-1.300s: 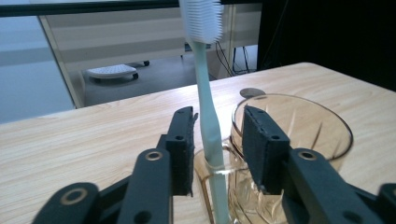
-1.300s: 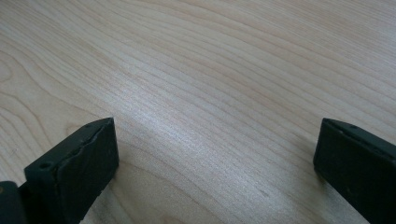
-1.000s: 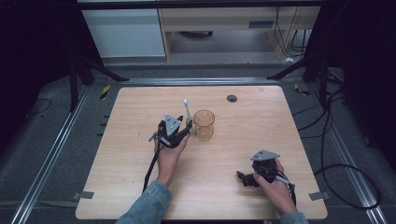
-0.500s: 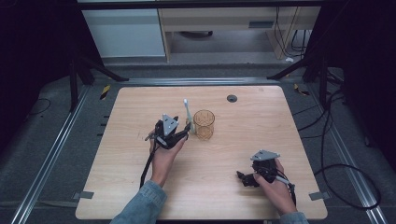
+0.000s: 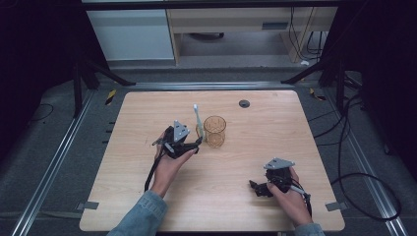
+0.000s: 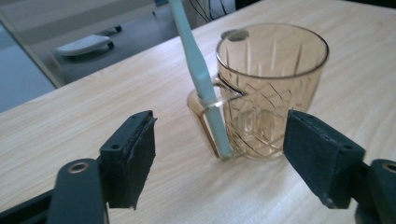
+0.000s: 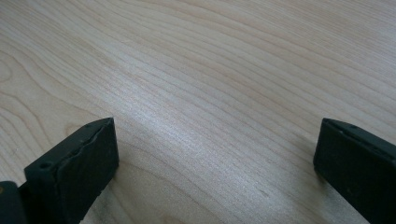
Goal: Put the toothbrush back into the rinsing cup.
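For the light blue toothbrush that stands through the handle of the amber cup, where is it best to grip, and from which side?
Probably the bare shaft of the toothbrush above the cup handle loop, approached from the side away from the cup. Its lower end is threaded through the loop and it leans upright, so the upper shaft is free. The open left gripper already faces it.

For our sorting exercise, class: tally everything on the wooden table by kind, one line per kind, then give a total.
Amber glass mug: 1
Pale toothbrush, standing through the mug's handle: 1
Small dark round thing near the far edge, too small to identify: 1
Hand-held grippers, left hand-held gripper and right hand-held gripper, both open: 2
Total: 5
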`<state>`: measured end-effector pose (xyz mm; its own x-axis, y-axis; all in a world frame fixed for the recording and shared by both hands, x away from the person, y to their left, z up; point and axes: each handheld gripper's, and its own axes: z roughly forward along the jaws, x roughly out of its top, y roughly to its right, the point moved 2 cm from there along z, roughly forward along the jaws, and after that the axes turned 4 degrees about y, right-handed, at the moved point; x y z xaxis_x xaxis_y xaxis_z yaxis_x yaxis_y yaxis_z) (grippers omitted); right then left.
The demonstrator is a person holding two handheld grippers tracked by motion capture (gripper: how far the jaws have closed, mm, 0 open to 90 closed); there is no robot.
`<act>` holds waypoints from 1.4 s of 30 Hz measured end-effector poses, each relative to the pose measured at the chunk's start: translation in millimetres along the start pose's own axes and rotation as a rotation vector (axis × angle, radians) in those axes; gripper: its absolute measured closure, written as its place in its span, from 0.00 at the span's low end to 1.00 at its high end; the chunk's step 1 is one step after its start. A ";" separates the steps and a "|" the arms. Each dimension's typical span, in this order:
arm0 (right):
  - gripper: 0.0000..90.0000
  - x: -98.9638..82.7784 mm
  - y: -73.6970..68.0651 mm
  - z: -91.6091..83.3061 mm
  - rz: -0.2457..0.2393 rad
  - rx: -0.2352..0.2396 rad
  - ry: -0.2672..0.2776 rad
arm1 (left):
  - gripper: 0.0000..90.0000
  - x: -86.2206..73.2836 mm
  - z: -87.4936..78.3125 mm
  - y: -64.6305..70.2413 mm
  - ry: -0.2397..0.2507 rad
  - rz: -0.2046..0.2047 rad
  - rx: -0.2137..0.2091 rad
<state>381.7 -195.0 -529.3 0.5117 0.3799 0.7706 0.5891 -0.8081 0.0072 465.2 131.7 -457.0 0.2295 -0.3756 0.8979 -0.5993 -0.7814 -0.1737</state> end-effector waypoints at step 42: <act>0.00 0.0 -0.1 0.0 0.000 0.000 0.000 | 0.05 -58.8 -41.6 -50.7 -0.344 -0.095 -0.077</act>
<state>381.7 -194.9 -529.3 0.5116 0.3799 0.7707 0.5890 -0.8081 0.0073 450.3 214.1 -484.2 0.5239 -0.4587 0.7177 -0.6156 -0.7863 -0.0532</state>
